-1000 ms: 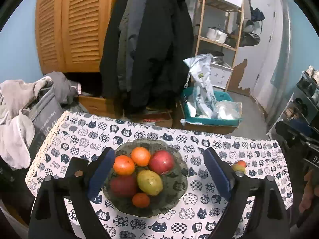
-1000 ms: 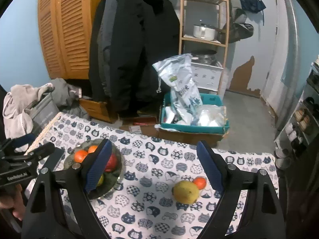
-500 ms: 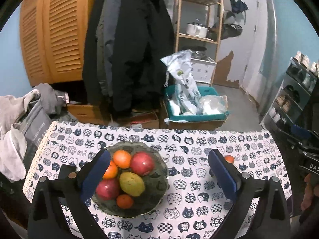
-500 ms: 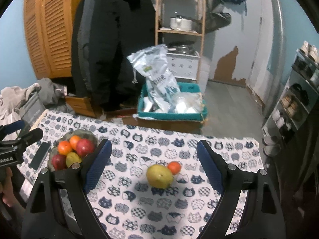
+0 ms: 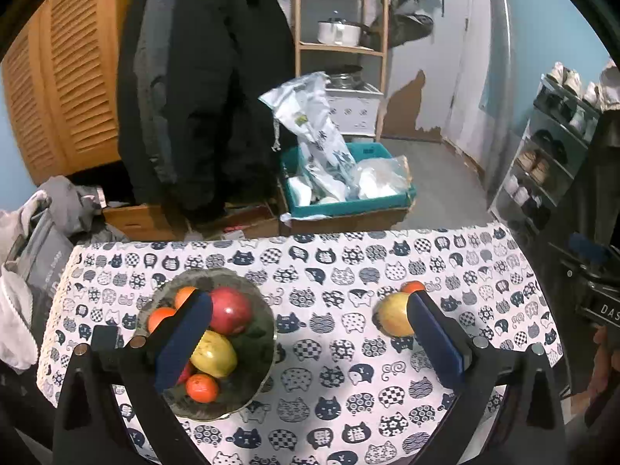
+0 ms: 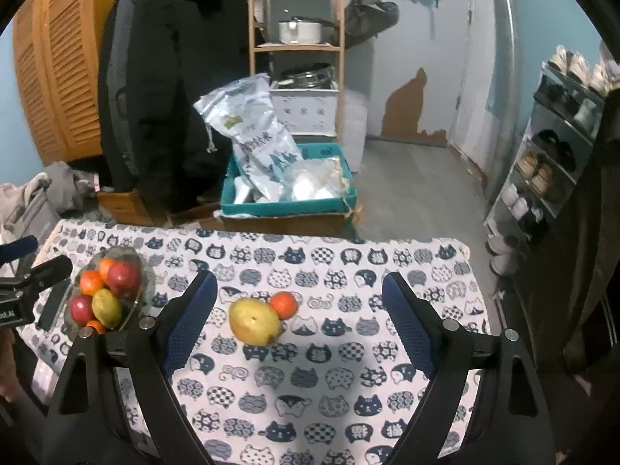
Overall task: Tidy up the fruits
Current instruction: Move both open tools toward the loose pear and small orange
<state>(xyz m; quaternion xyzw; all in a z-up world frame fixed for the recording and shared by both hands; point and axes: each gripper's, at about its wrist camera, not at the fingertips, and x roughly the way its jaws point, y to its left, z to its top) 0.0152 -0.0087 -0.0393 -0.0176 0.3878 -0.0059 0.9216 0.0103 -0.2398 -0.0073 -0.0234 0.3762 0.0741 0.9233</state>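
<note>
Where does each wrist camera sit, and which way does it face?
Left wrist: above the near table edge, facing the fruit bowl; open left tongs frame it.
Right wrist: further right, facing the loose yellow fruit and small orange; open right tongs show.
Shared: bowl, both loose fruits, cat-print tablecloth.

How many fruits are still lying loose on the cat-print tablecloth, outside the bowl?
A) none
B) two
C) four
B: a yellow pear-like fruit and a small orange touch each other on the tablecloth; the rest sit in the glass bowl.
</note>
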